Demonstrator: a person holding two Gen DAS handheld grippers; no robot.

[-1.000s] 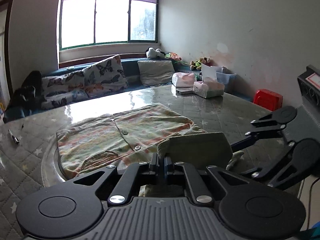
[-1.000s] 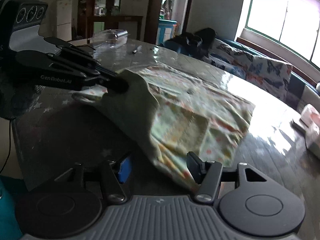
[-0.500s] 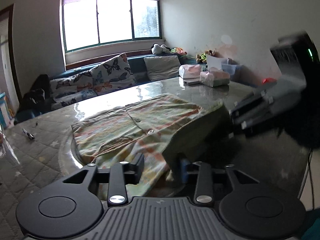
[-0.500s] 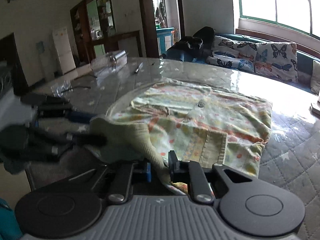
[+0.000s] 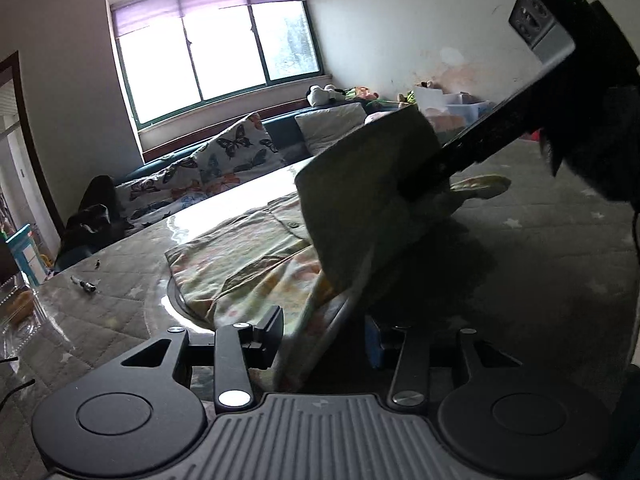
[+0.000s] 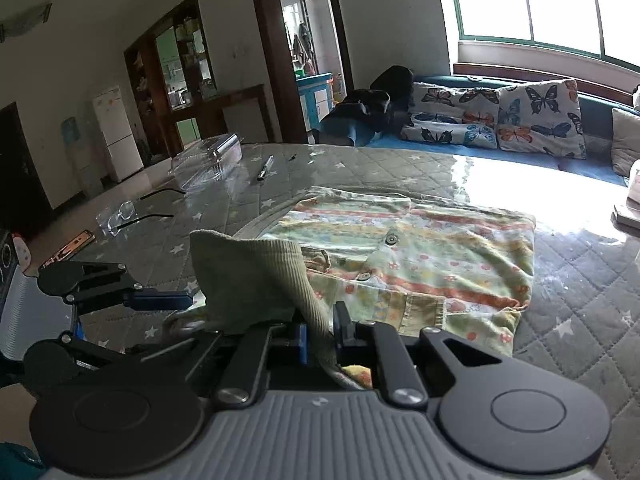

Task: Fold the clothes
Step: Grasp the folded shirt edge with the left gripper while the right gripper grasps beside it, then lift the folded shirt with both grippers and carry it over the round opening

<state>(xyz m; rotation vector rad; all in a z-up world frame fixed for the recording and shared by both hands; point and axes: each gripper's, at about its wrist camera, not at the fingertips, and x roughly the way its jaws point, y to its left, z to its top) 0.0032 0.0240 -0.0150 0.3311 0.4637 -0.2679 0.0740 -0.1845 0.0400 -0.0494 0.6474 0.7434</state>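
Observation:
A pastel striped, flower-print buttoned garment (image 6: 420, 256) lies flat on the quilted grey table (image 6: 580, 300). Its green ribbed hem (image 6: 248, 276) is lifted off the table. My right gripper (image 6: 320, 336) is shut on that hem. In the left wrist view the right gripper (image 5: 420, 184) reaches in from the upper right and holds up the green flap (image 5: 360, 192). My left gripper (image 5: 324, 328) has its jaws opening; a fold of the garment (image 5: 240, 268) hangs loose between them, and the pads do not press it. It also shows low at the left as the left gripper (image 6: 176, 320).
A pen (image 6: 264, 168), glasses (image 6: 120, 216), a clear plastic box (image 6: 208, 156) and a phone (image 6: 68, 246) lie on the far left of the table. A sofa with butterfly cushions (image 6: 500, 120) runs under the window. A round glass turntable edge (image 5: 176, 304) circles the garment.
The green hem has passed from my left gripper to my right: the left jaws let go and spread, the right jaws closed on it and raised the flap.

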